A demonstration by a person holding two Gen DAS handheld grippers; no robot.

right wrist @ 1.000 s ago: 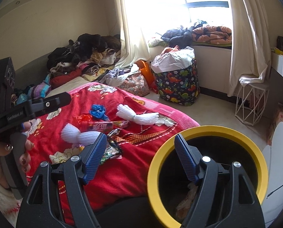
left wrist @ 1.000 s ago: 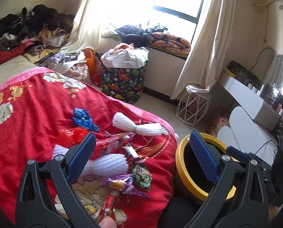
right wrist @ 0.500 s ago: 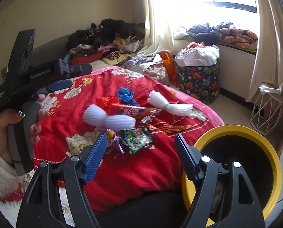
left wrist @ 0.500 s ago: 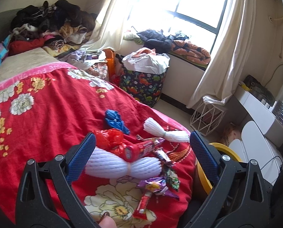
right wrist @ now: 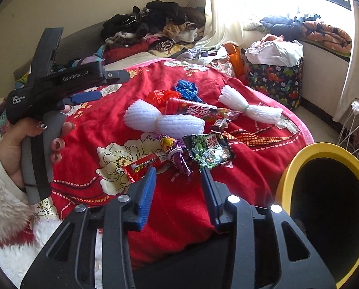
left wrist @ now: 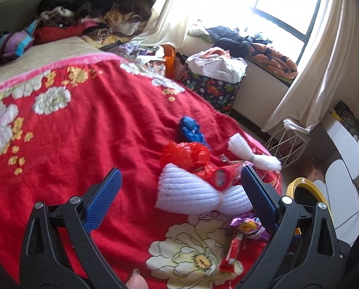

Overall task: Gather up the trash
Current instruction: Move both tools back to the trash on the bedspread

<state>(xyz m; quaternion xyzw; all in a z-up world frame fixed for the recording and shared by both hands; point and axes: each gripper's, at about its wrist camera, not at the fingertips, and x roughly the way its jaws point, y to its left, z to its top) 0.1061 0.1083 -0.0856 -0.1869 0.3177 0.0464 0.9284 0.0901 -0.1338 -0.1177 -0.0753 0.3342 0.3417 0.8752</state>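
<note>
Wrappers point(right wrist: 179, 154) partly behind closing, empty right hand-held gripper point(right wrist: 177, 180); left hand-held gripper point(left wrist: 179, 183) apart.

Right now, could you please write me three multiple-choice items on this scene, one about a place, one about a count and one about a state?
1. Where does the yellow-rimmed bin stand?
A. beside the bed
B. on the windowsill
C. on the red blanket

2. How many white foam nets lie on the red blanket?
A. one
B. two
C. four

3. What is between the left gripper's fingers?
A. a blue bag
B. a green packet
C. nothing gripped

Answers: 1 A, its rim shows past the blanket's edge; 2 B, the near net and the far net; 3 C, its jaws stand wide apart.
</note>
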